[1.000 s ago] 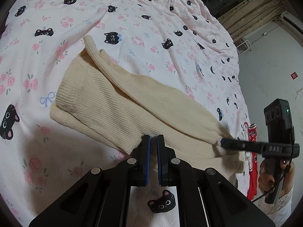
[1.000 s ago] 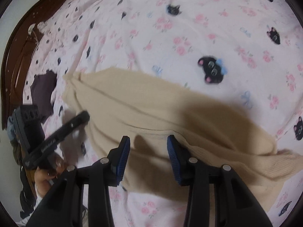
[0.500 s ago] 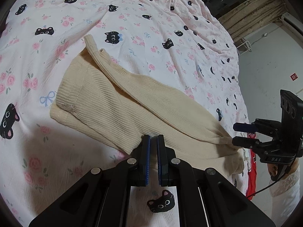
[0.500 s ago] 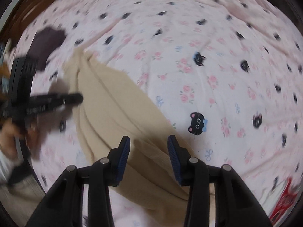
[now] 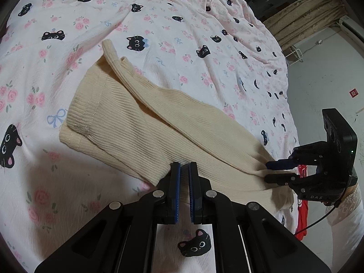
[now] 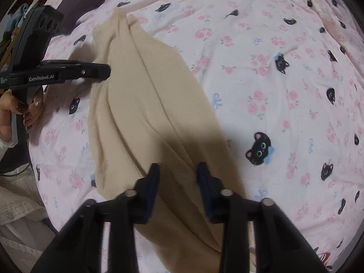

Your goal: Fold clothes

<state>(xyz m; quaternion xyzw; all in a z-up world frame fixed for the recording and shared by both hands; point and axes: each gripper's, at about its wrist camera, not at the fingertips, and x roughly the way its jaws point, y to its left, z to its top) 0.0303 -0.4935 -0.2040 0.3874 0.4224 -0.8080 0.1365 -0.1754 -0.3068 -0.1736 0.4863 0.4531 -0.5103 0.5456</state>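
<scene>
A cream ribbed garment (image 5: 159, 127) lies folded lengthwise on the pink cat-print bedsheet (image 5: 159, 22). My left gripper (image 5: 183, 170) is shut, its tips over the garment's near edge; whether it pinches cloth I cannot tell. In the right wrist view it (image 6: 107, 70) hovers at the garment's (image 6: 141, 95) left edge. My right gripper (image 5: 267, 171) sits at the garment's far right end, its jaws closing with bunched cloth between them. From its own camera the right gripper (image 6: 178, 170) points straight down, fingers still apart over the cloth.
A dark purple garment (image 6: 79, 6) lies at the bed's far corner and a red garment (image 5: 301, 204) hangs off the bed's edge. A person's hand (image 6: 25, 111) holds the left gripper's handle. A white wall (image 5: 329, 79) stands beyond the bed.
The right gripper rolled and came down onto the garment's right end, and its jaws narrowed. The left gripper and the garment kept still.
</scene>
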